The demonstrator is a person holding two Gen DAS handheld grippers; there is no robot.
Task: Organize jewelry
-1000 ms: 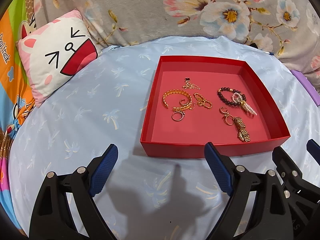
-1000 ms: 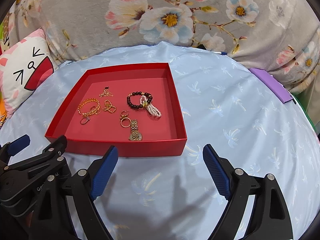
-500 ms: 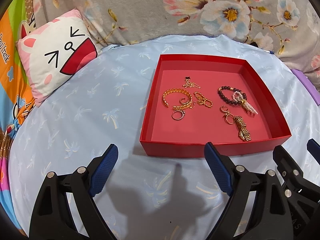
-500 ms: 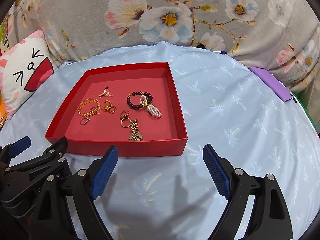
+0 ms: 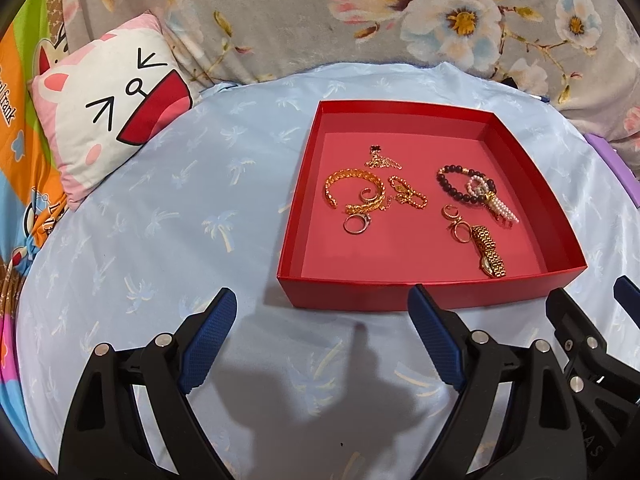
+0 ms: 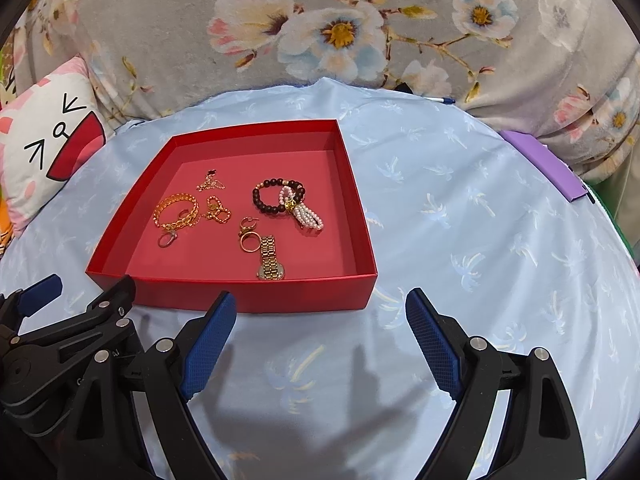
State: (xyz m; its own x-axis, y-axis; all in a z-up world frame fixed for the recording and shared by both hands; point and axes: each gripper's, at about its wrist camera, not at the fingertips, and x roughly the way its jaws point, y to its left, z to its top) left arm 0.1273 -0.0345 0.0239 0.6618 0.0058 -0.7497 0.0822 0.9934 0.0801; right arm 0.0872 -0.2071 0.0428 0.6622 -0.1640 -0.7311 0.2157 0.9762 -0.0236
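A shallow red tray (image 5: 424, 298) (image 6: 256, 298) lies on the light blue sheet. Inside it lie a gold chain bracelet (image 5: 352, 192) (image 6: 176, 210), a gold watch (image 5: 489, 251) (image 6: 270, 258), a dark bead bracelet (image 5: 452, 186) (image 6: 266, 200) with a pearl loop (image 5: 496, 206) (image 6: 306, 216), several rings and small gold chains. My left gripper (image 5: 320, 340) hovers open before the tray's near left corner, nothing between its blue pads. Just right of it, my right gripper (image 6: 320, 340) is open in front of the tray's near right corner, also holding nothing.
A cartoon-face pillow (image 5: 112, 112) (image 6: 44, 148) leans at the back left. A grey floral blanket (image 5: 360, 16) (image 6: 360, 28) rises behind the sheet. A purple flat object (image 6: 548, 164) lies at the right edge, a pen (image 6: 440, 100) near the back.
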